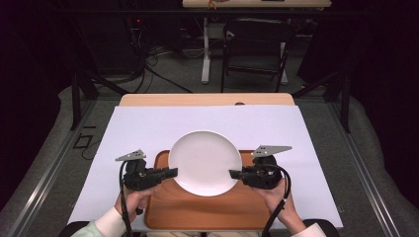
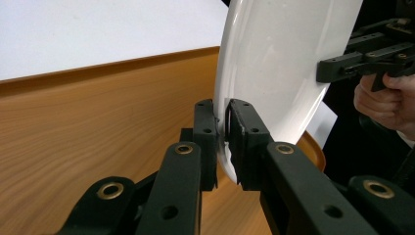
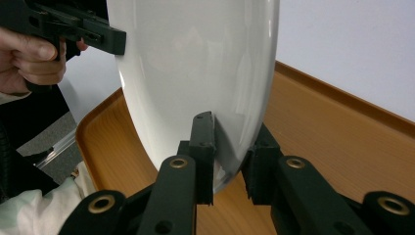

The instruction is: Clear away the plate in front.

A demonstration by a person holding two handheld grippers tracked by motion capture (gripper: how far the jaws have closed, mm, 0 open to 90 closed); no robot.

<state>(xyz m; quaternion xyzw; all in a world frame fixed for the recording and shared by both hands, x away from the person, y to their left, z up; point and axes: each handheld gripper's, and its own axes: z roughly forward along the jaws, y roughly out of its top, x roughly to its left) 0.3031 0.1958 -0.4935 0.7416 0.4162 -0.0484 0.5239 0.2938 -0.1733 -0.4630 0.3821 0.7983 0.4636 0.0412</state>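
A round white plate (image 1: 205, 160) is held above a wooden tray (image 1: 207, 210). My left gripper (image 1: 174, 172) is shut on the plate's left rim, and my right gripper (image 1: 232, 174) is shut on its right rim. In the left gripper view the plate (image 2: 279, 63) stands edge-on with its rim pinched between my left gripper (image 2: 224, 142)'s two black jaws; the other gripper (image 2: 342, 63) clamps the far rim. In the right gripper view the plate (image 3: 195, 68) fills the middle and its rim sits between my right gripper (image 3: 230, 156)'s jaws; the left gripper (image 3: 105, 41) grips the opposite edge.
The tray lies at the table's near edge on a white sheet (image 1: 148, 128) covering the tabletop. A wooden strip of table (image 1: 207, 99) shows at the far edge. Beyond it stand a dark chair (image 1: 254, 47), cables and a white table leg (image 1: 206, 49).
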